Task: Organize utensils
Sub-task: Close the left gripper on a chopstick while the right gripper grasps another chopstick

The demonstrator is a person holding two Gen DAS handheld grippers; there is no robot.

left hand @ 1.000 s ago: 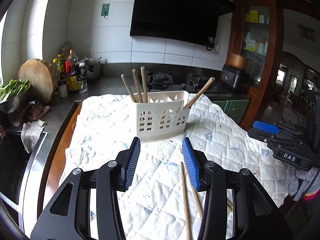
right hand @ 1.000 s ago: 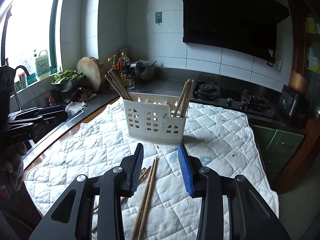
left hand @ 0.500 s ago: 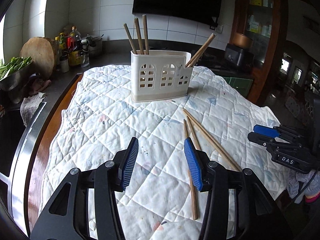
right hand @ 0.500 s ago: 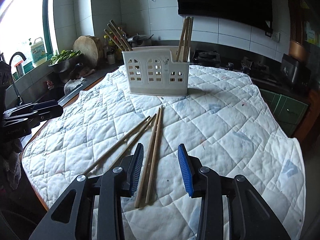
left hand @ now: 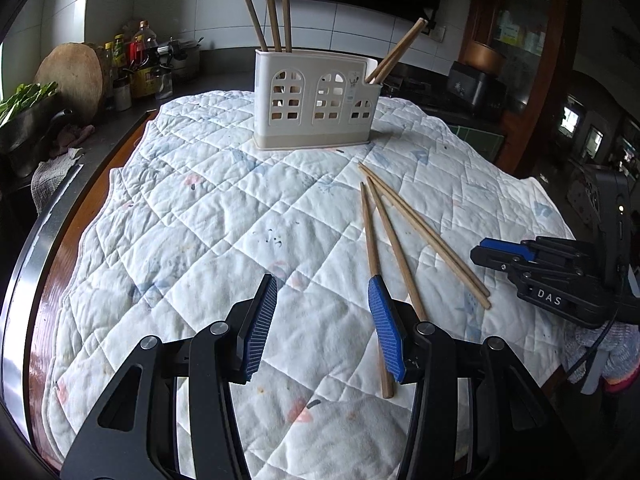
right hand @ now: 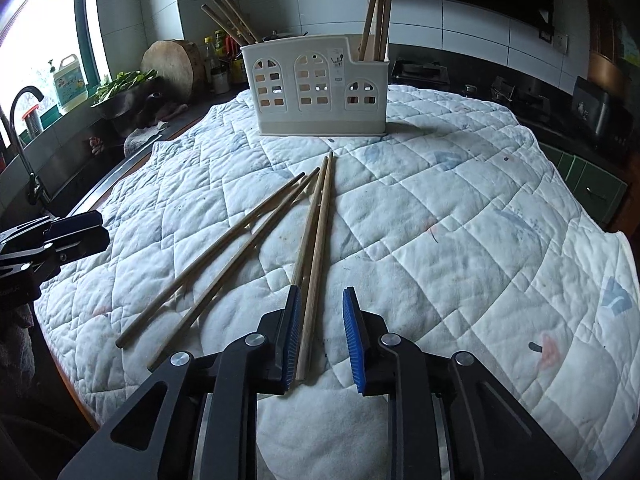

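Note:
A white utensil caddy [left hand: 316, 100] [right hand: 316, 88] stands at the far side of a quilted cloth [left hand: 200, 220], with wooden chopsticks upright in both end compartments. Several loose chopsticks lie on the cloth. My right gripper [right hand: 322, 292] is low over one pair of chopsticks [right hand: 316, 240]; its jaws are closing with the pair's near ends between them, close to the left pad, not pinched. A second pair [right hand: 224, 256] lies splayed to the left. My left gripper [left hand: 323, 284] hangs open over bare cloth, and one chopstick [left hand: 370, 232] runs under its right finger.
A round cutting board [right hand: 172, 64], bottles [left hand: 140, 60] and a bowl of greens [right hand: 124, 80] line the counter behind the cloth. A faucet [right hand: 24, 120] and sink are at the left. The stove [right hand: 516, 92] lies at the back right.
Both grippers have come down toward the cloth and tilted downward, so the caddy now sits farther off. The right jaws have narrowed around the near ends of a chopstick pair.

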